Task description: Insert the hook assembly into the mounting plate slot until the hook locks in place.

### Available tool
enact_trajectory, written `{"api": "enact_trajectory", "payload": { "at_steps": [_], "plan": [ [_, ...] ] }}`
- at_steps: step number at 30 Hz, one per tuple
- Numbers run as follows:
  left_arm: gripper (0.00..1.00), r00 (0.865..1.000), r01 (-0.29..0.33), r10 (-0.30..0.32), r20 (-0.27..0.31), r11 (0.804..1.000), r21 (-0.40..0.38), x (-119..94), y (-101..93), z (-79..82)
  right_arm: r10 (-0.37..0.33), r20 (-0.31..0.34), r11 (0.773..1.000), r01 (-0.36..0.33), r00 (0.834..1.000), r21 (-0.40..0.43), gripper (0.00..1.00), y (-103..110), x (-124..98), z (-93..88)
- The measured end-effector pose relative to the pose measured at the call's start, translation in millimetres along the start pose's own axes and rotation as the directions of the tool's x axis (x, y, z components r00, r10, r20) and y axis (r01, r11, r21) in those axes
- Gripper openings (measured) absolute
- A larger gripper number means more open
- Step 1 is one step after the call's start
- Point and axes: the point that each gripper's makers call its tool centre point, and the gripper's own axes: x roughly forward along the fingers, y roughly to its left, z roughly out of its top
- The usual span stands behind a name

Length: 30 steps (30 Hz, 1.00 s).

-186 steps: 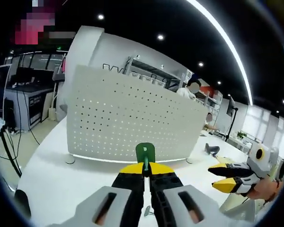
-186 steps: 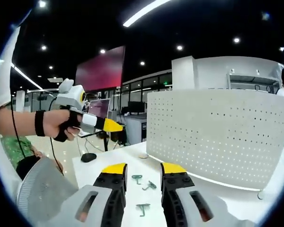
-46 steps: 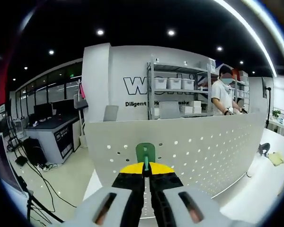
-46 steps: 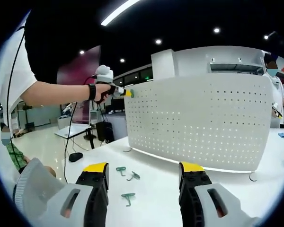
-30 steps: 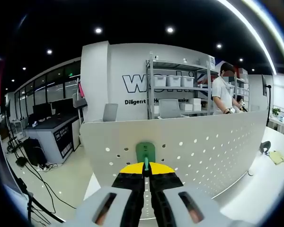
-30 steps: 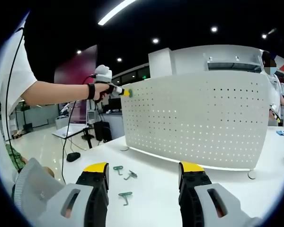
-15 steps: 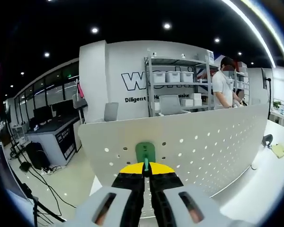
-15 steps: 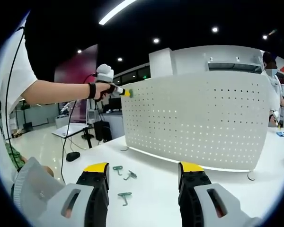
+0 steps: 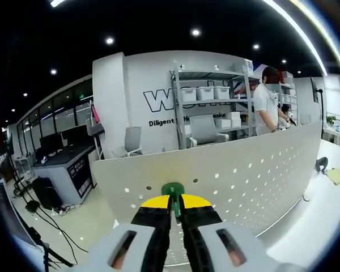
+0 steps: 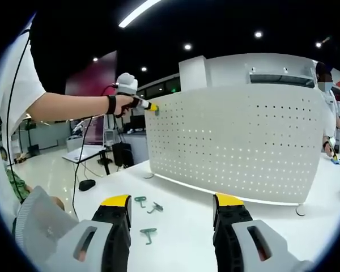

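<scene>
On a white table (image 10: pixel 181 226) stands a curved white pegboard mounting plate (image 10: pixel 238 147), its far end running out of the right gripper view past a person at the edge. Up at the plate's top left corner the left gripper (image 10: pixel 149 106), held in a person's hand (image 10: pixel 120 104), presses a green hook assembly (image 9: pixel 173 190) against the perforated face; from this distance the hook is too small to tell whether it sits in a slot. The left gripper view shows the yellow-tipped jaws closed on the hook's stem, with only its green head visible above the tips and the part meeting the plate hidden behind them. Lettering on the wall behind begins "wo" and, below, "Diligent", the rest cut off by a shelving rack (image 9: pixel 209 107). The right gripper (image 10: pixel 173 199) hangs low over the table with its jaws spread wide and nothing between them. Three spare green hooks (image 10: pixel 147 218) lie loose on the table just beyond its left jaw, well apart from the plate's foot. A dark object (image 10: pixel 86 185) lies on the floor, too blurred to identify
</scene>
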Motion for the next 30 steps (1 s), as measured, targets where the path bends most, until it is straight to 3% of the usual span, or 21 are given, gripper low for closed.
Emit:
{"api": "enact_trajectory", "payload": {
  "at_steps": [6,16,30],
  "plan": [
    [0.09,1.000,0.015,-0.015,-0.014,1.000,0.004,-2,-3.7,-6.3,0.002,0.005,1.000,-0.002,1.000,0.002,0.59,1,1,1.4],
    [0.19,0.999,0.047,-0.047,0.025,0.999,0.023,-15,-14.5,-6.8,0.017,-0.012,1.000,-0.017,1.000,-0.019,0.59,7,0,4.3],
    [0.23,0.996,0.059,-0.061,0.065,0.998,0.032,-40,-20.1,-5.4,0.033,-0.020,0.999,-0.033,0.999,-0.031,0.57,24,-7,4.5]
  ]
}}
